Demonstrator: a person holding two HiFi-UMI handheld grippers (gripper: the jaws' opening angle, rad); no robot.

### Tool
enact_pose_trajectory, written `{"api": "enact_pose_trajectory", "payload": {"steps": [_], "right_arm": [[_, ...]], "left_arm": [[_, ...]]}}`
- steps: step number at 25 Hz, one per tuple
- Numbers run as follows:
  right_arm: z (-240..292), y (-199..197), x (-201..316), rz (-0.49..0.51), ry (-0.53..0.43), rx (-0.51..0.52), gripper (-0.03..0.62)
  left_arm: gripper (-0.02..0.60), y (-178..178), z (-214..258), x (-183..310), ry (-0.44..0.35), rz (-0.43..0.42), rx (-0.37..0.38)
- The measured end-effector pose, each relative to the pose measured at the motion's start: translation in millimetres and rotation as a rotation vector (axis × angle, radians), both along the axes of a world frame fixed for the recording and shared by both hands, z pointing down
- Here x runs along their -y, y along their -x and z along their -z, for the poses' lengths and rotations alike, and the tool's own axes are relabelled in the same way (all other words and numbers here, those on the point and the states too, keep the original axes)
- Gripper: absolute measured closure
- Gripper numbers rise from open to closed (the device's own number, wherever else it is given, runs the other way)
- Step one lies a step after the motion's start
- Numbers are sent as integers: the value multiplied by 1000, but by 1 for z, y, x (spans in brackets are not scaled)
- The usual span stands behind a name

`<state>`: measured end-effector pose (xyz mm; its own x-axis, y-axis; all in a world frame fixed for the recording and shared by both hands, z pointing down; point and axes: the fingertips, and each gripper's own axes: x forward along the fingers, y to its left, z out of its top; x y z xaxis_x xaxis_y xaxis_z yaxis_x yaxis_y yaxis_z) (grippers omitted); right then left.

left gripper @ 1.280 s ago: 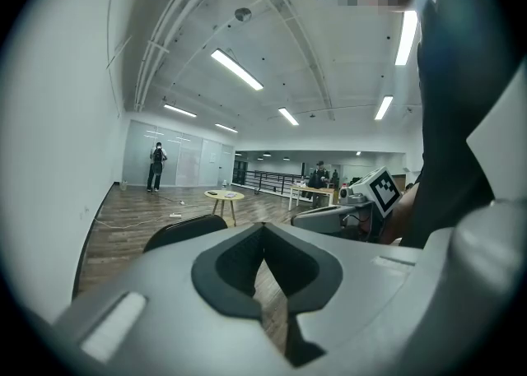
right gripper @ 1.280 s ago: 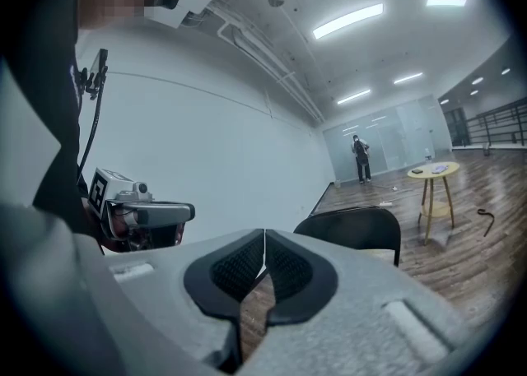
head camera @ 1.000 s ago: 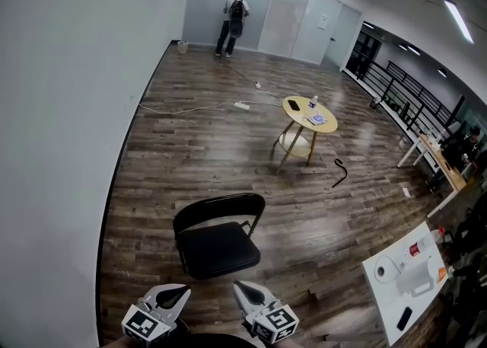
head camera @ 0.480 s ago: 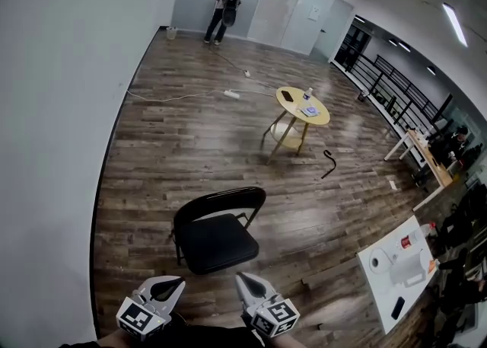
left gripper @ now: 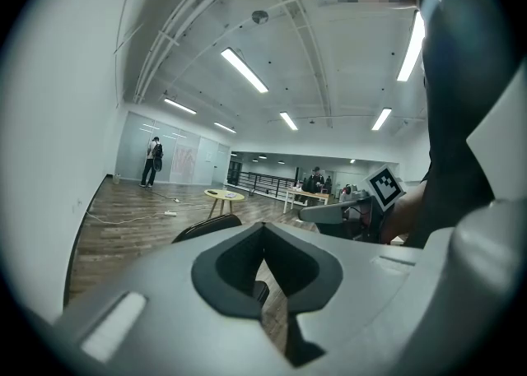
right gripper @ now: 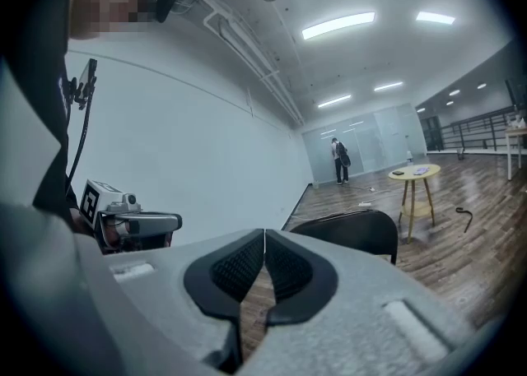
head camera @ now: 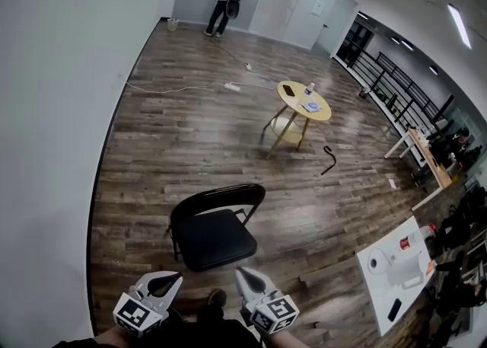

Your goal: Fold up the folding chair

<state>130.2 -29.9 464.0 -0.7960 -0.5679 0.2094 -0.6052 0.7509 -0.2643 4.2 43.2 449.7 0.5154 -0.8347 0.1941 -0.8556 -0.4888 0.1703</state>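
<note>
Standing on wood-plank floor [head camera: 183,126], black padded folding chair [head camera: 214,226].

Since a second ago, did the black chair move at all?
No. The black chair still stands unfolded on the same spot of the floor, just as far from the yellow round table; only the view shifted.

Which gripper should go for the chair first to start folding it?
Right, narrowly. The right gripper sits nearer the front edge of the folding chair than the left gripper. Both are shut, empty, and touch nothing.
</note>
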Motion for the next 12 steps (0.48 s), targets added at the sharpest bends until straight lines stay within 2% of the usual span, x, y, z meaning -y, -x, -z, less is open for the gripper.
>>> {"api": "enact_pose_trajectory", "payload": {"steps": [3,7,12], "right_arm": [[-2,-1,14,13,9,5,589],[-5,-3,34,44,14,20,589],[-4,-5,66,79,6,36,589]], "left_arm": [[580,0,1,11,-22,19,-9],[580,-3,1,30,-22,46,45],[580,-17,10,59,-25,57,74]]}}
